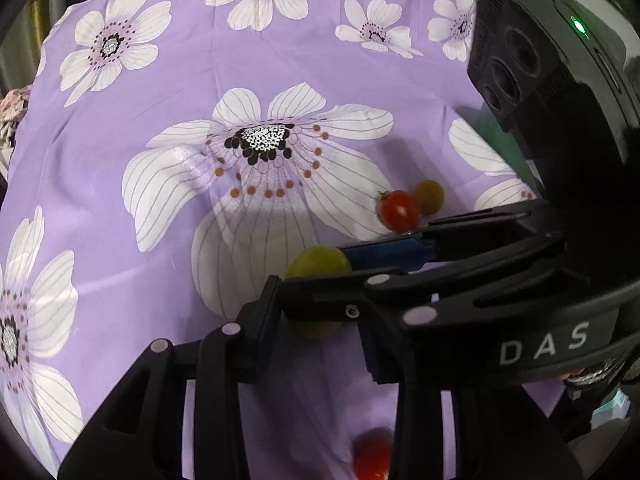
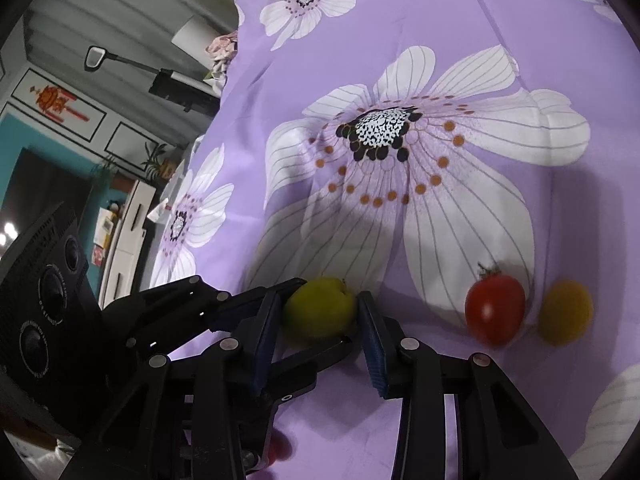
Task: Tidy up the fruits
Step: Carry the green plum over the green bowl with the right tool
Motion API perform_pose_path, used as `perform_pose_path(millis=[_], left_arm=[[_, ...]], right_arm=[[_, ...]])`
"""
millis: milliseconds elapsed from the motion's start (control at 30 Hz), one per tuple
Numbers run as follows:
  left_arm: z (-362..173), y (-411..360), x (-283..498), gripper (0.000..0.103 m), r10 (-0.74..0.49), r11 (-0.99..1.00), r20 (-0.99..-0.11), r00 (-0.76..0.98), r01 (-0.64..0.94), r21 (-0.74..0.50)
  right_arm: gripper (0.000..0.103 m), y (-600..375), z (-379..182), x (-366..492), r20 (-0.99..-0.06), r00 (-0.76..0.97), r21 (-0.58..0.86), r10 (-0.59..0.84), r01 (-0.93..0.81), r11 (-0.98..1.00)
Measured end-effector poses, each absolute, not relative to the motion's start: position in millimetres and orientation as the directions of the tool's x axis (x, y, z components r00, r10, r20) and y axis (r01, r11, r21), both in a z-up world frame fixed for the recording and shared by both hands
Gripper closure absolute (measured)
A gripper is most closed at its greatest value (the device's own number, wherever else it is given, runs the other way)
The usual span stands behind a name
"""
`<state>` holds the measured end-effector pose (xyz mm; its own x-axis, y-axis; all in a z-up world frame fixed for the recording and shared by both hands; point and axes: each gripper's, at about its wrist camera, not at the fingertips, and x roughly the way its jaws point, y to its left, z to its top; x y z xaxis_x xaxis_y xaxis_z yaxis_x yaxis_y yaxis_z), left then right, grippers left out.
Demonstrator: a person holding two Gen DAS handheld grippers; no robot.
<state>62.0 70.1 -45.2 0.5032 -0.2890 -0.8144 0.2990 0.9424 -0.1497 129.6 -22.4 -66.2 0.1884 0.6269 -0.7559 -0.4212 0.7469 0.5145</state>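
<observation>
A yellow-green fruit (image 2: 320, 307) lies on the purple flowered cloth (image 2: 500, 12). Both grippers meet at it. My right gripper (image 2: 318, 330) stands with one blue pad on each side of the fruit, close to it or touching. My left gripper (image 1: 318, 322) comes in crosswise from the side, its fingers around the same fruit (image 1: 318, 262). A red cherry tomato (image 2: 495, 309) and an orange-yellow one (image 2: 566, 312) lie just right of the fruit; both show in the left wrist view (image 1: 400, 211) (image 1: 429, 196). Another red tomato (image 1: 372, 456) lies blurred below the left fingers.
The cloth covers the whole work surface and bears large white flowers. Its left edge (image 2: 224, 92) drops off toward a room with a lamp and cabinets. The right gripper's body (image 1: 560, 160) fills the right side of the left wrist view.
</observation>
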Motion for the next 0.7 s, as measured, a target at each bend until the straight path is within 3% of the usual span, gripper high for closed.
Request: perform_pose_path(millis=[700], left_arm=[[15, -4, 14, 0.068, -0.410, 0.892, -0.693, 0.593, 0.420, -0.169]], right_arm=[[0.065, -98, 2, 65, -0.658, 0.440, 0.452, 0.611, -0.418, 0.788]])
